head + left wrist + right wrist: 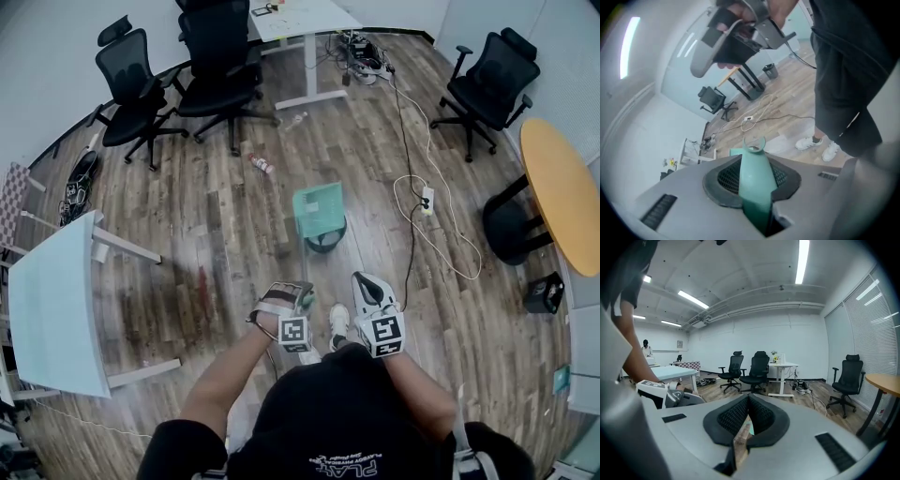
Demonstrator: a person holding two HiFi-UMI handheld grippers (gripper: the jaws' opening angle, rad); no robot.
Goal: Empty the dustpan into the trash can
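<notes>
The left tongs (pixel 754 159) are clamped on the teal handle (pixel 755 187) of the dustpan (pixel 319 208). Its pan stands over the black trash can (pixel 327 243) on the wood floor (pixel 234 244), ahead of the person's white shoes (pixel 339 321). Whether the pan rests on the rim cannot be told. The right tongs (pixel 749 398) are closed together, gripping nothing, just beside the left. A white cable (pixel 441 234) with a power strip (pixel 427 198) loops to the right of the can, near but apart. A bottle (pixel 262 166) lies beyond it to the left. A red stain (pixel 202 279) marks the boards toward the white table (pixel 52 314). Office chairs (pixel 131 89) and a round yellow-topped table (pixel 567 187) stand well apart. Only the left gripper view shows the grip on the handle, and only the head view shows pan and can together. The right gripper view alone shows a distant person (pixel 646 348) by a checked table (pixel 689 365), ceiling lights (pixel 802 258) and window blinds (pixel 876 333).
</notes>
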